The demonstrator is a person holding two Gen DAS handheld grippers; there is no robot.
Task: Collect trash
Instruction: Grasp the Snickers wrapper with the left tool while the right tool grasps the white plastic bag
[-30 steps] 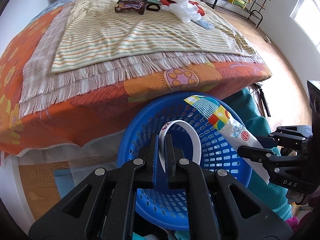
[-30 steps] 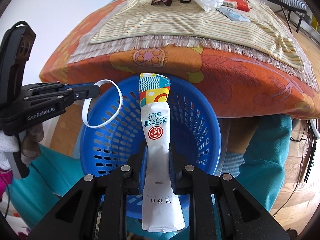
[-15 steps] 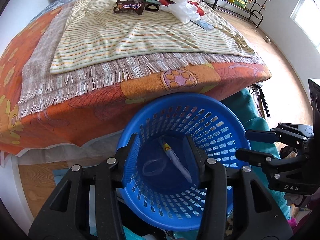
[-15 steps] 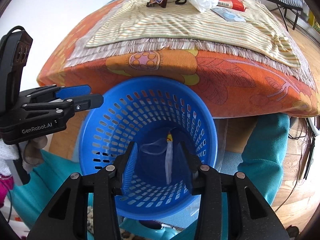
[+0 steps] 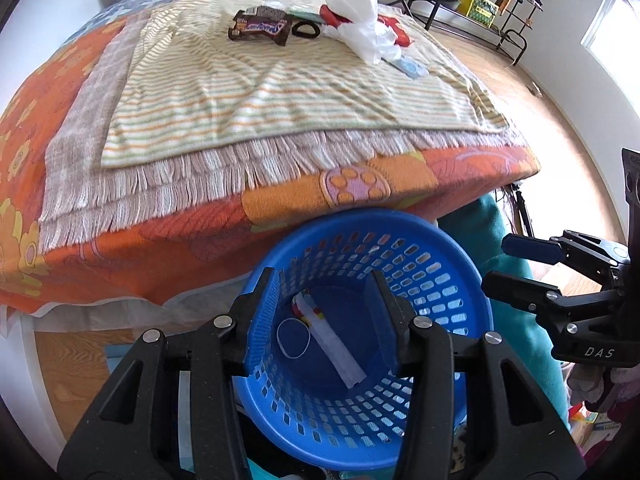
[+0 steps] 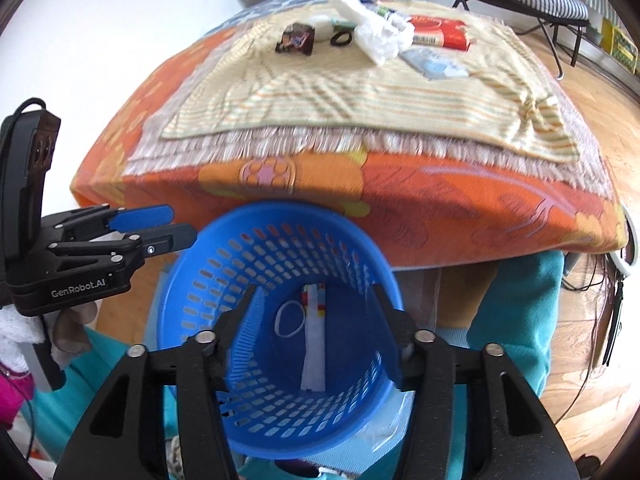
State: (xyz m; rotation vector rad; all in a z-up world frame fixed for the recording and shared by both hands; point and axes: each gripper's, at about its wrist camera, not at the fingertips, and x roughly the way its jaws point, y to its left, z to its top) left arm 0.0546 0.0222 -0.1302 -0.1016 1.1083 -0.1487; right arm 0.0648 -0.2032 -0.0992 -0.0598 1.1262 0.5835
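**Trash round: two pieces binned, five or so left on the bed**

**In the basket.** Blue basket (image 5: 460, 240), one, standing against the bed's edge directly beneath both tongs. Contents: sachet wrapper (image 5: 336, 356), one, long and white with a coloured end, lying flat on the bottom; white ring (image 5: 294, 338), one, lying just beside it, on the left tongs' side.

**Tongs.** Left tongs (image 5: 326, 304), spread wide, holding nothing, poised over the basket mouth. Right tongs (image 6: 312, 320), likewise wide apart and empty, alongside the left pair over the same basket.

**On the bed, well ahead of both tongs.** Bed (image 5: 120, 248), one, orange spread, striped fringed blanket (image 5: 256, 100) on top. Lying on the blanket in a close cluster at the far end:
- chocolate bar wrapper (image 5: 260, 28), one
- black loop (image 5: 306, 31), one, just beside that wrapper; possibly a hair tie and not trash
- crumpled white plastic bag (image 5: 360, 20), one
- red packet (image 6: 438, 34), one, partly under the bag
- pale flat sachet (image 6: 434, 64), one, nearest the tongs

**Risks, as judged.**
- The cluster is tight: closing on the bag may drag the red packet or pinch the blanket with it.
- Flat film pieces offer little edge; the tongs may slide over them or gather cloth.
- Light pieces released off-centre could miss the basket; a knock to the rim could tip it.
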